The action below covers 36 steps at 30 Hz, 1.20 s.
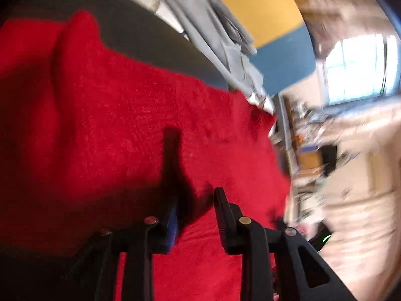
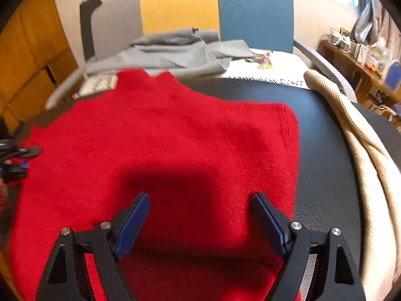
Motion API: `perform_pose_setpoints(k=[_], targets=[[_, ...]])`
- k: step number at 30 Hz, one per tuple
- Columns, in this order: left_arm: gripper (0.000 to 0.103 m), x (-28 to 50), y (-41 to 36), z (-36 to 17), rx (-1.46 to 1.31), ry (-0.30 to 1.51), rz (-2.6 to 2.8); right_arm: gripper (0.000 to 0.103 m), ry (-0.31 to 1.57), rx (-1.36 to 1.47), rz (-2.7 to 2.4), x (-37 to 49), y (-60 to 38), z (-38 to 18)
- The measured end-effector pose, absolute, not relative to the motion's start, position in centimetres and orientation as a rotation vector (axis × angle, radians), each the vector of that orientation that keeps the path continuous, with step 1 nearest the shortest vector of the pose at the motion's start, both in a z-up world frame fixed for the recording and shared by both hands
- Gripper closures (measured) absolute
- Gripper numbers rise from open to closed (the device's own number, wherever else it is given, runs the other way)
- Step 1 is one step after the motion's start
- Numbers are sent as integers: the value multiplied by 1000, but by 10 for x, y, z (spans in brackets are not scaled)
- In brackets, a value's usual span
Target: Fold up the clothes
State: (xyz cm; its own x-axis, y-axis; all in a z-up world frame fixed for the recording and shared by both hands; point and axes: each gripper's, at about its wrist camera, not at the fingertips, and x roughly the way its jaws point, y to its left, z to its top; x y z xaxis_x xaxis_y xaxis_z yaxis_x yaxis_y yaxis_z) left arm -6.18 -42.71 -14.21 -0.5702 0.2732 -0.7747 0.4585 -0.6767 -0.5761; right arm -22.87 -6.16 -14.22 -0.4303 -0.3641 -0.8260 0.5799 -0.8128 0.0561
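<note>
A red fuzzy sweater (image 2: 163, 145) lies spread on a black table (image 2: 323, 135), its collar toward the far edge. My right gripper (image 2: 200, 200) is open, hovering over the sweater's near part with nothing between its fingers. My left gripper (image 1: 195, 200) is over the sweater (image 1: 125, 125) near its left side, jaws apart with a narrow gap and nothing held; it also shows at the left edge of the right wrist view (image 2: 15, 158). The left wrist view is tilted and blurred.
A grey garment (image 2: 170, 50) lies at the far edge of the table, and shows in the left wrist view (image 1: 213, 30). A beige knit garment (image 2: 363, 155) drapes along the right side. Yellow and blue panels (image 2: 218, 2) stand behind. A cluttered shelf (image 2: 363, 55) is at far right.
</note>
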Motion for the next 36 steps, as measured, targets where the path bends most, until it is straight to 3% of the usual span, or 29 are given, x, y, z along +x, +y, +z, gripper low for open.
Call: perform_pose_setpoints(k=[2, 5, 10, 12, 16, 20, 23, 28, 36], targets=[[95, -58, -418, -138, 1433, 1051, -2407, 14, 365, 1184, -2253, -219, -60, -148], [95, -53, -412, -135, 1466, 991, -2404, 10, 392, 1136, -2266, -207, -54, -152], [80, -63, -400, -100, 1384, 738, -2554, 8, 311, 1181, -2193, -218, -52, -144], [71, -73, -398, -84, 1327, 658, -2644, 15, 208, 1166, -2139, -227, -52, -130], [65, -117, -394, -78, 1331, 463, -2762, 21, 121, 1130, -2055, -259, -77, -109], [62, -163, -393, -92, 1430, 376, -2771, 48, 126, 1167, -1977, -304, -117, -110], [60, -188, -402, -97, 1462, 340, -2789, 55, 189, 1181, -1965, -334, -146, -117], [55, -230, -395, -107, 1521, 306, -2813, 55, 232, 1182, -1922, -370, -182, -129], [55, -268, -380, -125, 1638, 233, -2844, 55, 378, 1140, -1880, -379, -216, -142]])
